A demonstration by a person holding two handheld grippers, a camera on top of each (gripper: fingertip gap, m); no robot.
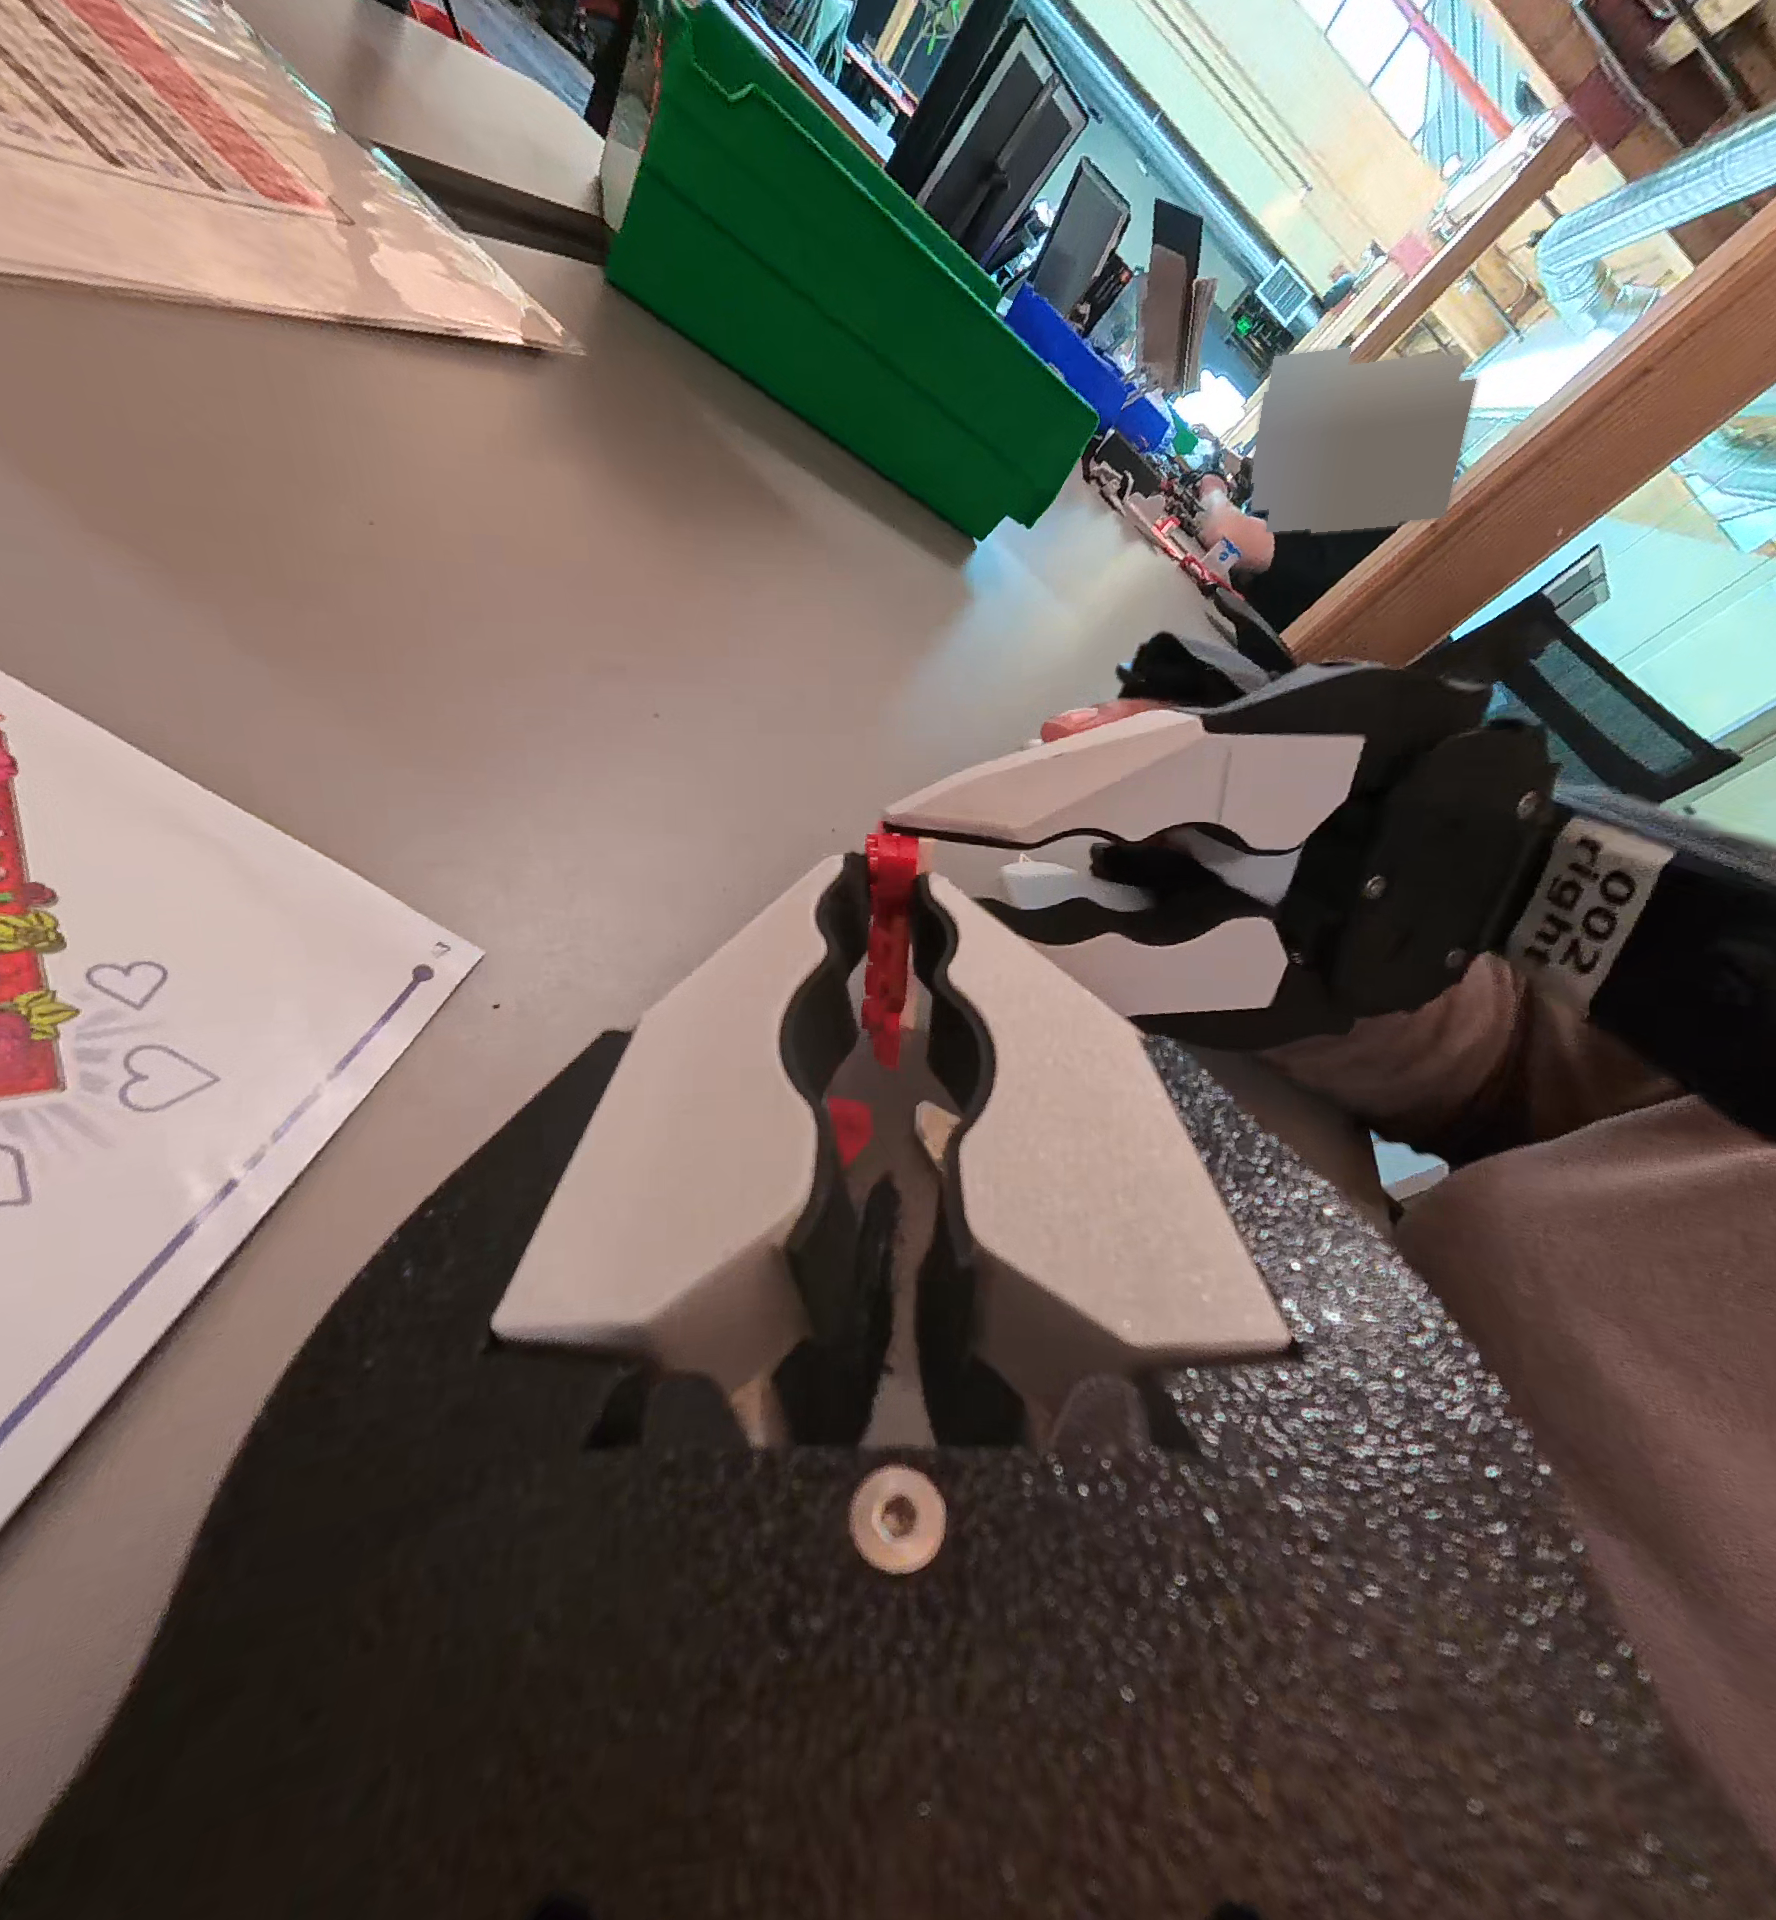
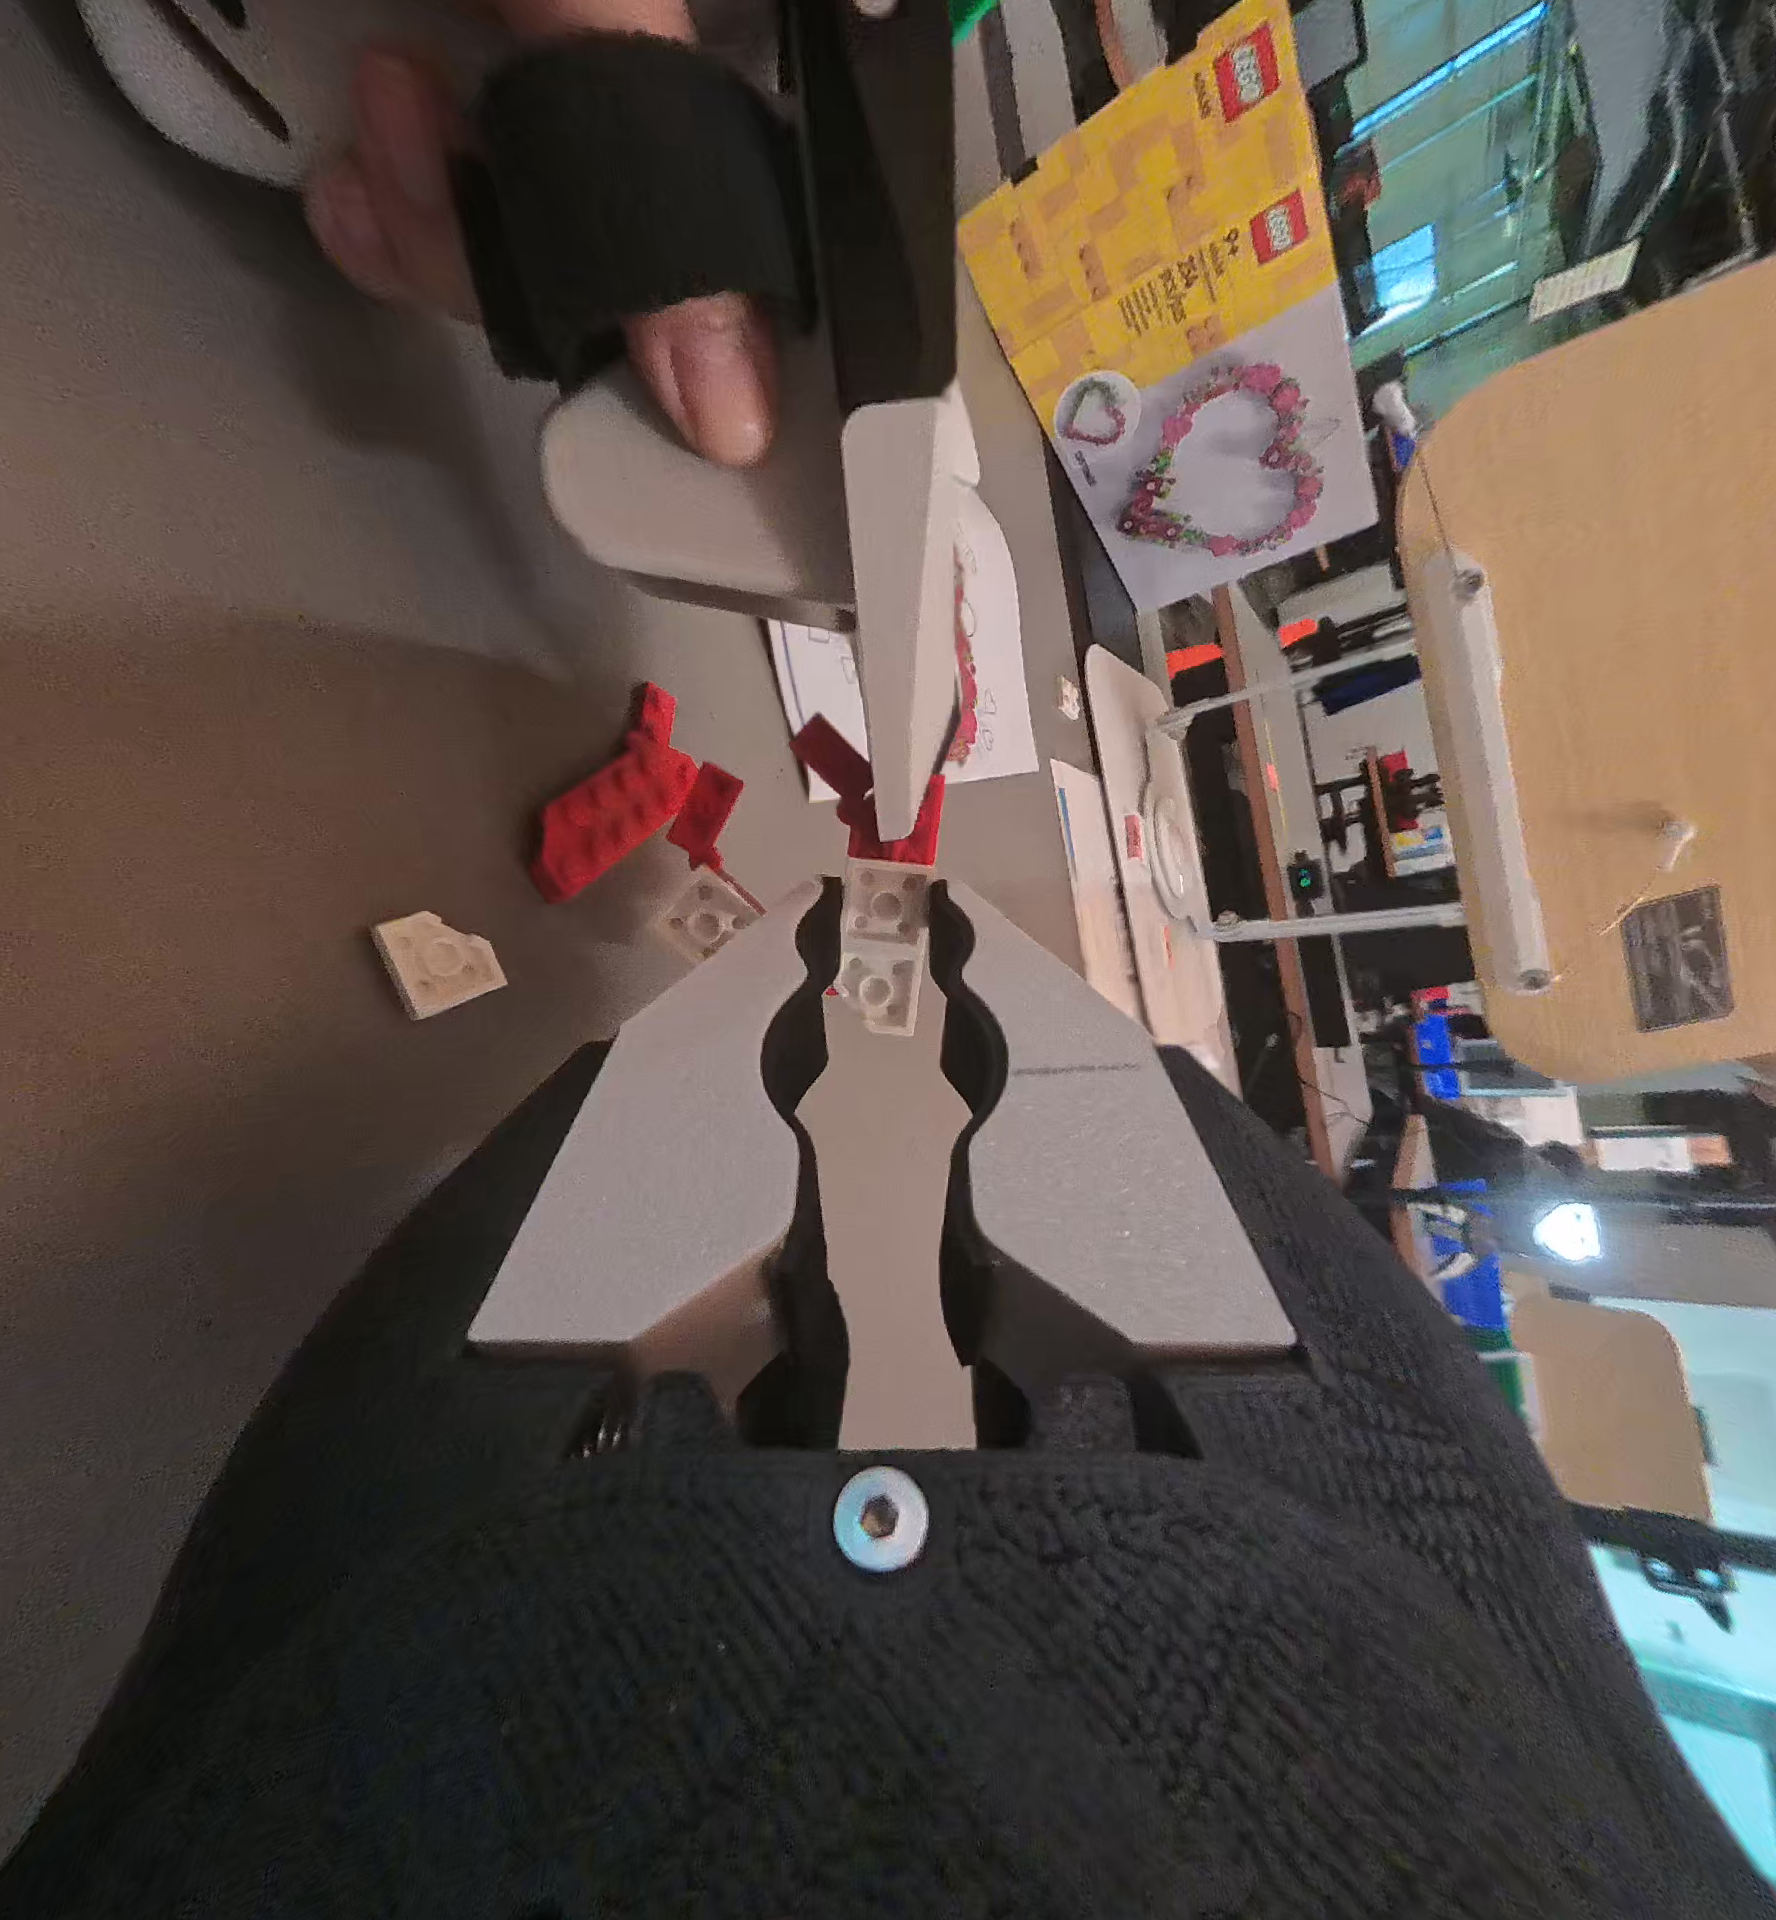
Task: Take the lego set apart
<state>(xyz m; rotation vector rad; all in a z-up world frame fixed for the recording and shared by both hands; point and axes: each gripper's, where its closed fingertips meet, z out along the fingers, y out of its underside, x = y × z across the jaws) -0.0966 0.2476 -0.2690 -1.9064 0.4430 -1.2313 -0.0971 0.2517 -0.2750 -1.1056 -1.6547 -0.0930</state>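
In the left wrist view my left gripper [image 1: 884,868] is shut on a thin red lego piece [image 1: 889,935] held edge-on. My right gripper [image 1: 951,852] reaches in from the right, its tip against the red piece's top. In the right wrist view my right gripper [image 2: 879,888] is shut on two joined white plates [image 2: 882,935]. A red piece [image 2: 894,840] touches their far end, and the left gripper [image 2: 899,816] pinches it from above. Whether red and white are still joined I cannot tell. Both grippers are held just above the table.
Loose on the grey table [image 2: 188,727] lie a red brick cluster [image 2: 614,800], a small red plate [image 2: 707,805], a white plate [image 2: 702,920] and a white wedge plate [image 2: 437,961]. A green bin [image 1: 832,312], an instruction sheet [image 1: 136,987] and the yellow lego box [image 2: 1175,260] stand around. My left and right fingertips are right by each other.
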